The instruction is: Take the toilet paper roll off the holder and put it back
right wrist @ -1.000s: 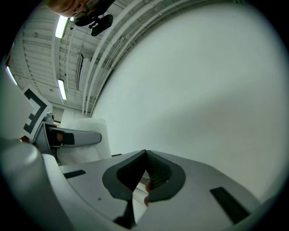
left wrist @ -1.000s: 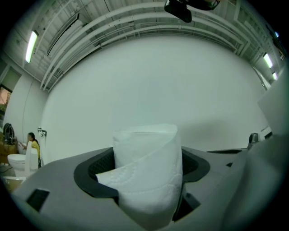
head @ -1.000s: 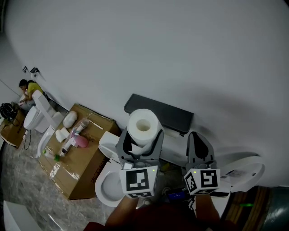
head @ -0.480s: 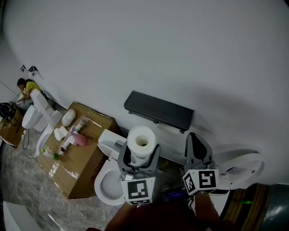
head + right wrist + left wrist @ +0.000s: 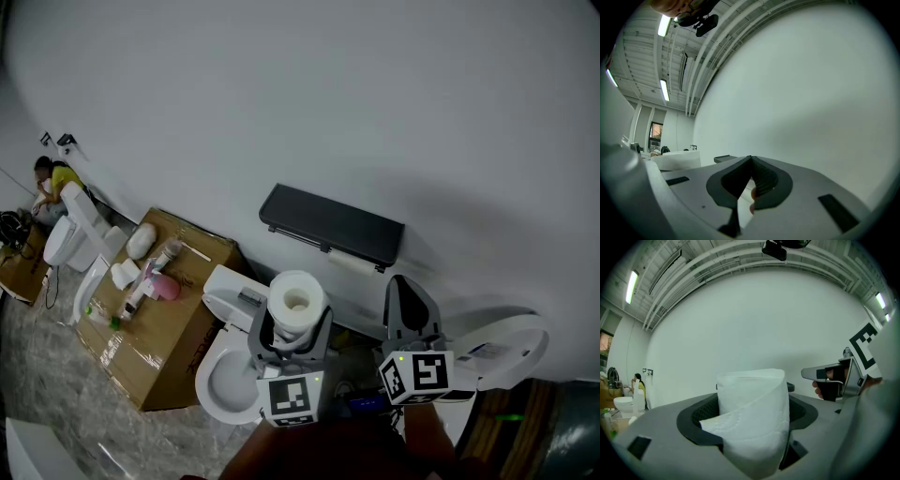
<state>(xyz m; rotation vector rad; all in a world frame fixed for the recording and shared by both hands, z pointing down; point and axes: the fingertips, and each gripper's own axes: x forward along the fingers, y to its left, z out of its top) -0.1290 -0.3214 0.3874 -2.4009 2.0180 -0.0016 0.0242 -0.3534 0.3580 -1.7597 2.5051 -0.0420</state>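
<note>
A white toilet paper roll (image 5: pixel 296 303) stands upright between the jaws of my left gripper (image 5: pixel 291 330), which is shut on it. In the left gripper view the toilet paper roll (image 5: pixel 752 416) fills the gap between the jaws, a loose sheet edge across its front. The dark wall-mounted holder (image 5: pixel 331 227) with a flat shelf top hangs up and to the right of the roll, apart from it. My right gripper (image 5: pixel 410 302) is shut on nothing, just right of the left one, below the holder's right end. In the right gripper view its jaws (image 5: pixel 751 174) meet at the tips.
A white toilet (image 5: pixel 228 361) sits below the left gripper. A cardboard box (image 5: pixel 155 323) with small items on it lies to the left. A second toilet (image 5: pixel 80 242) and a person (image 5: pixel 52 183) are at far left. A white toilet seat (image 5: pixel 506 352) is at right.
My left gripper has drawn the roll down and away from the holder, toward me. The right gripper has stayed nearly still.
</note>
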